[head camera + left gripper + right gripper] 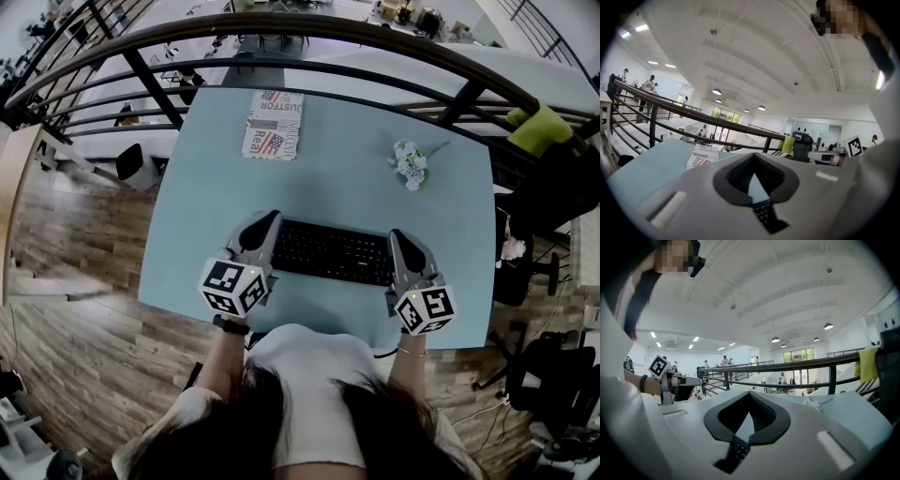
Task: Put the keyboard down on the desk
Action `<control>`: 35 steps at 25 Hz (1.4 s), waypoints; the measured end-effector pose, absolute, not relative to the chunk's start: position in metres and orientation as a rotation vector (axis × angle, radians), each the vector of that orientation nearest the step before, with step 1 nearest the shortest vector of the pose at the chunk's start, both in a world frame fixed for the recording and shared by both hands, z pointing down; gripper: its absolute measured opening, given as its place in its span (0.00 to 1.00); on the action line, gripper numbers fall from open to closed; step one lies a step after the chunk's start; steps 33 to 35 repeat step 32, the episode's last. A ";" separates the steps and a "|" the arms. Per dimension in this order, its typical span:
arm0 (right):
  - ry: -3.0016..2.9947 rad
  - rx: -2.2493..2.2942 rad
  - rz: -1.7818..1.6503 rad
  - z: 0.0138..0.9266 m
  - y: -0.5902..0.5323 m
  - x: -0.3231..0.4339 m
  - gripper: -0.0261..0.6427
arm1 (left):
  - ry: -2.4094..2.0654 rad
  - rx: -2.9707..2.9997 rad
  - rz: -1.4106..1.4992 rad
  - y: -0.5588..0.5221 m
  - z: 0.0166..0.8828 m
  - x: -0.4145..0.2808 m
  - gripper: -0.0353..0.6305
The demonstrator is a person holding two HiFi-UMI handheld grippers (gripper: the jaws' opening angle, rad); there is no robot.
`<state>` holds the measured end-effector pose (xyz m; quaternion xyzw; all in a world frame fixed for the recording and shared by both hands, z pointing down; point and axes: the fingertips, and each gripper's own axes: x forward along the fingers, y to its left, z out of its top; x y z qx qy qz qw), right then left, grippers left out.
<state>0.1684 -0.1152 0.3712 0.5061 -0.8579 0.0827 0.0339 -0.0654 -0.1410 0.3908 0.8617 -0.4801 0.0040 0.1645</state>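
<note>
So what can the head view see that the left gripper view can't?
Only the head view shows the whole black rectangular keyboard from end to end, and the black-and-white marker cube on the left gripper. Only the left gripper view shows the white arched ceiling with its round lamps and the bright far windows. Both show the pale blue desk, the printed flag-pattern box, the black metal railing and at least a few keyboard keys.
</note>
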 end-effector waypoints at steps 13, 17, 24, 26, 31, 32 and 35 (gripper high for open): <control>-2.620 1.571 0.284 0.375 -0.113 0.173 0.04 | -1.390 2.440 0.010 -0.140 0.392 -0.073 0.14; -2.618 1.575 0.282 0.375 -0.112 0.174 0.04 | -1.404 2.426 0.002 -0.139 0.392 -0.079 0.14; -2.608 1.578 0.287 0.377 -0.114 0.176 0.04 | -1.417 2.428 0.001 -0.141 0.391 -0.082 0.14; -2.608 1.579 0.287 0.377 -0.114 0.176 0.04 | -1.418 2.428 0.005 -0.141 0.391 -0.082 0.14; -2.605 1.599 0.293 0.379 -0.113 0.181 0.04 | -1.397 2.429 0.021 -0.142 0.395 -0.076 0.14; -2.604 1.602 0.295 0.380 -0.113 0.182 0.04 | -1.391 2.428 0.025 -0.142 0.397 -0.075 0.14; -2.604 1.602 0.295 0.380 -0.113 0.182 0.04 | -1.391 2.428 0.025 -0.142 0.397 -0.075 0.14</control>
